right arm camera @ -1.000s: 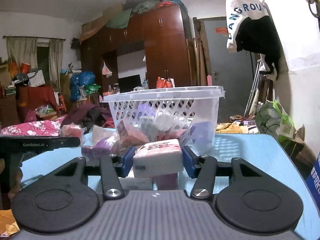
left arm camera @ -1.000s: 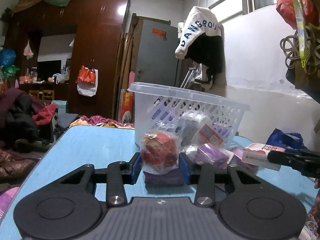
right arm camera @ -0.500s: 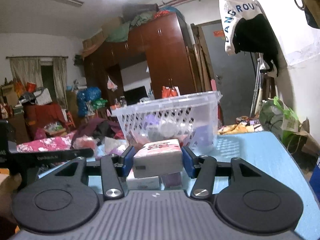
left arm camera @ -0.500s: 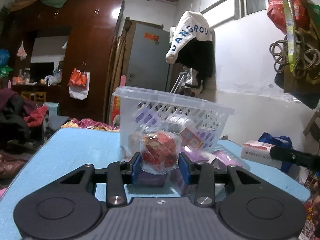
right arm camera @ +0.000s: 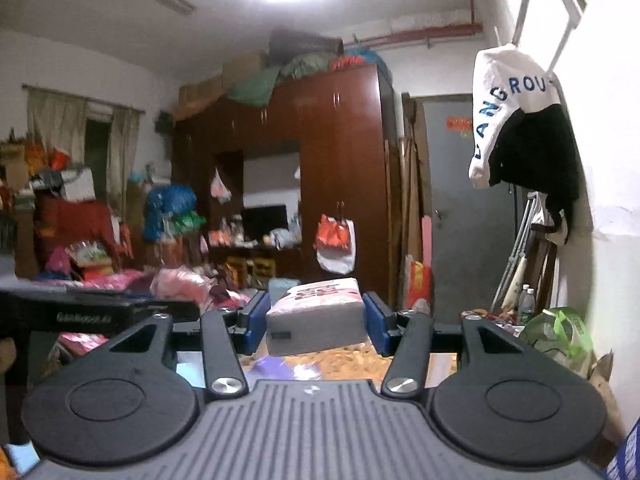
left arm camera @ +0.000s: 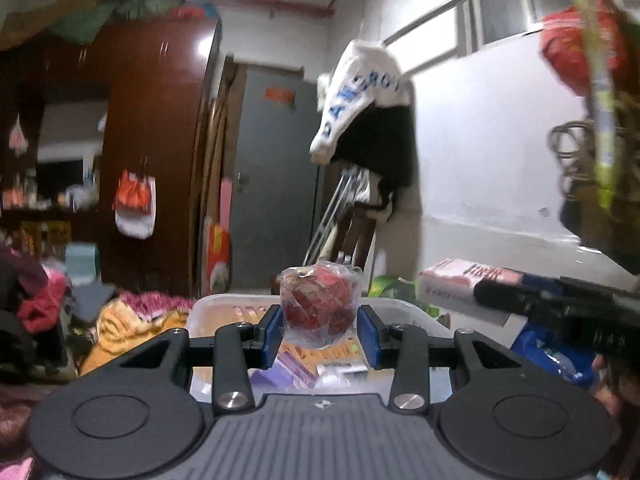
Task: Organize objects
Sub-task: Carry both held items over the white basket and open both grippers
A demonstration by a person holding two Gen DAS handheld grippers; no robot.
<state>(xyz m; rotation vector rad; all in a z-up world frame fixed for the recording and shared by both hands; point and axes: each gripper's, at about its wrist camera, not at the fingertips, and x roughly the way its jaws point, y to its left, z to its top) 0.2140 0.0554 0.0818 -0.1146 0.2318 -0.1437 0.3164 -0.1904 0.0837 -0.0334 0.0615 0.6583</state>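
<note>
Holding a red snack sealed in clear wrap point(left arm camera: 318, 306), the left gripper point(left arm camera: 319, 334) had its blue pads closed against the packet's two sides, carried above the white basket point(left arm camera: 208, 312), whose rim and colourful contents showed just beneath. The right gripper point(right arm camera: 316, 322) was likewise clamped on a soft tissue pack point(right arm camera: 317, 320), grey on the near face and white with pink print on top, gripped across its short sides and held level in the air. Both loads looked light. The wrapped snack was probably crushable and its film slippery, so a hold across the fuller middle, as it was taken, seemed safer than pinching the loose crimped end; the tissue pack would give under pressure yet spring back, and a grip at its centre seemed best to keep it from tipping. Only the left wrist view showed the basket directly below, with purple and yellow packets point(left arm camera: 308, 360) inside, and it also caught the right gripper with its pack from the side, at the right edge. The right wrist view showed instead the wardrobe point(right arm camera: 340, 184) and the cluttered room, the other gripper's black body at far left, and only a blurred patch of orange and purple below its pads.
</note>
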